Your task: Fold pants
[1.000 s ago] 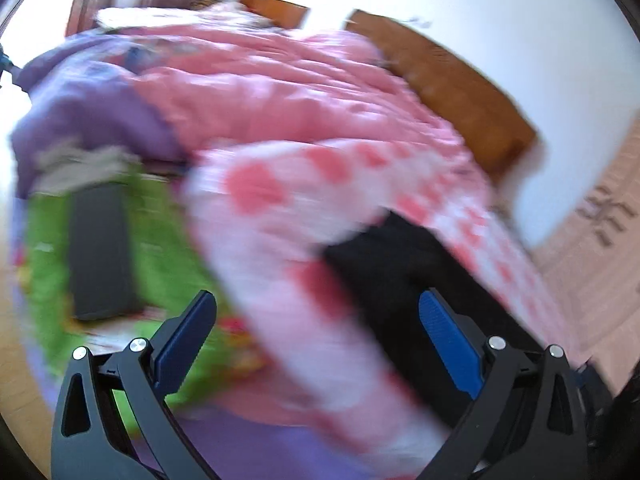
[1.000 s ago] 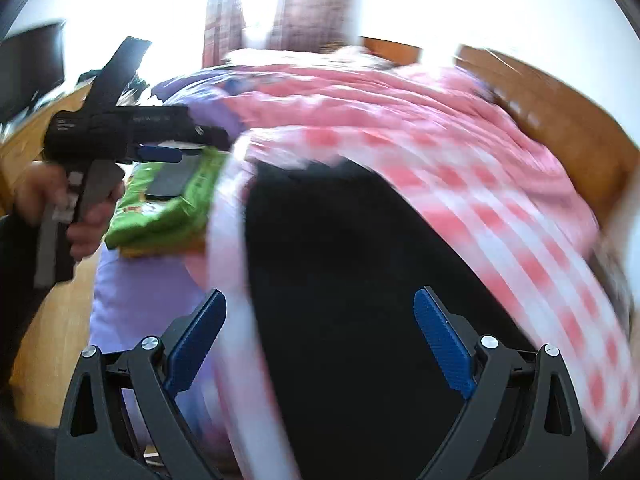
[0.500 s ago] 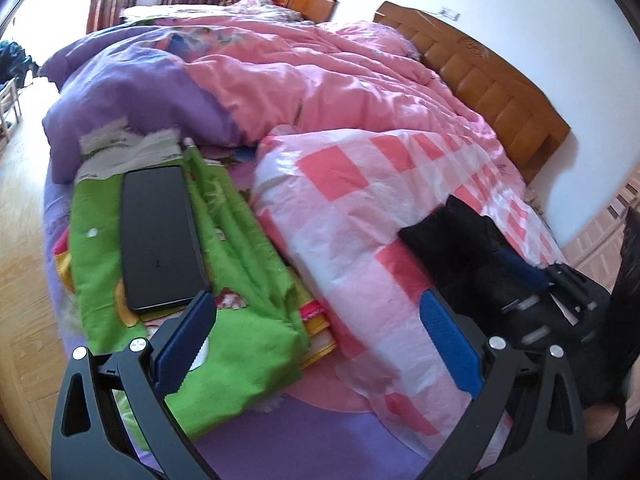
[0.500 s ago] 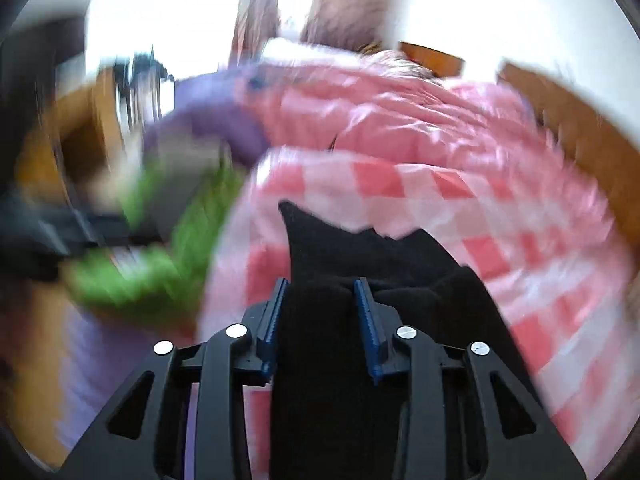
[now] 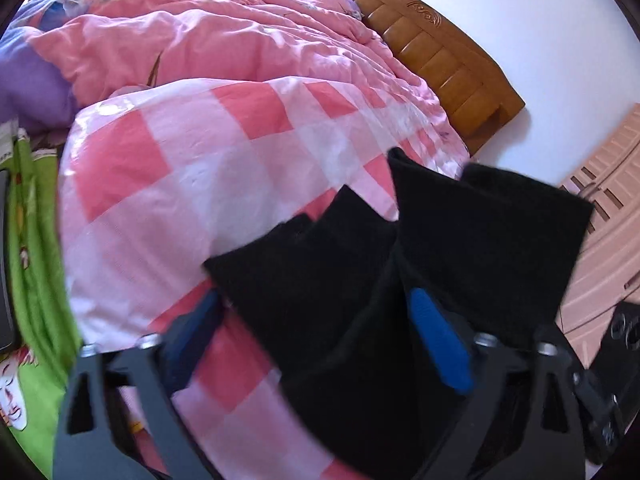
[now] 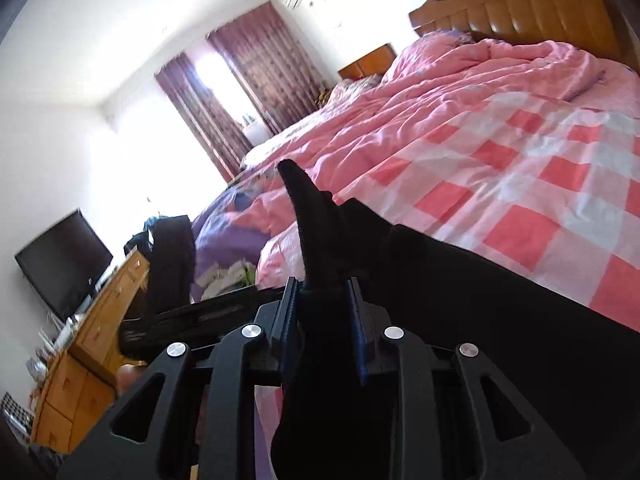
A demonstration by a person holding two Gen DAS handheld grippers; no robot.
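Note:
The black pants (image 5: 352, 280) lie bunched on the pink checked sheet (image 5: 192, 168) at the bed's near edge. My left gripper (image 5: 316, 340) is open, its blue fingers astride a fold of the pants; the left finger is partly hidden behind the cloth. My right gripper (image 6: 322, 320) is shut on a raised fold of the black pants (image 6: 316, 220), which stands up between its pads. The rest of the pants (image 6: 500, 320) spreads to the right below it.
A pink quilt (image 5: 208, 32) and purple cover (image 5: 24, 88) are heaped behind. Green cloth (image 5: 36, 264) lies at left. A wooden headboard (image 5: 444, 52) is at the back. In the right wrist view a TV (image 6: 64, 264) and wooden dresser (image 6: 92, 344) stand to the left.
My right gripper closed on a fold of the pants and lifted it. My left gripper moved right from the green cloth onto the pants, still open.

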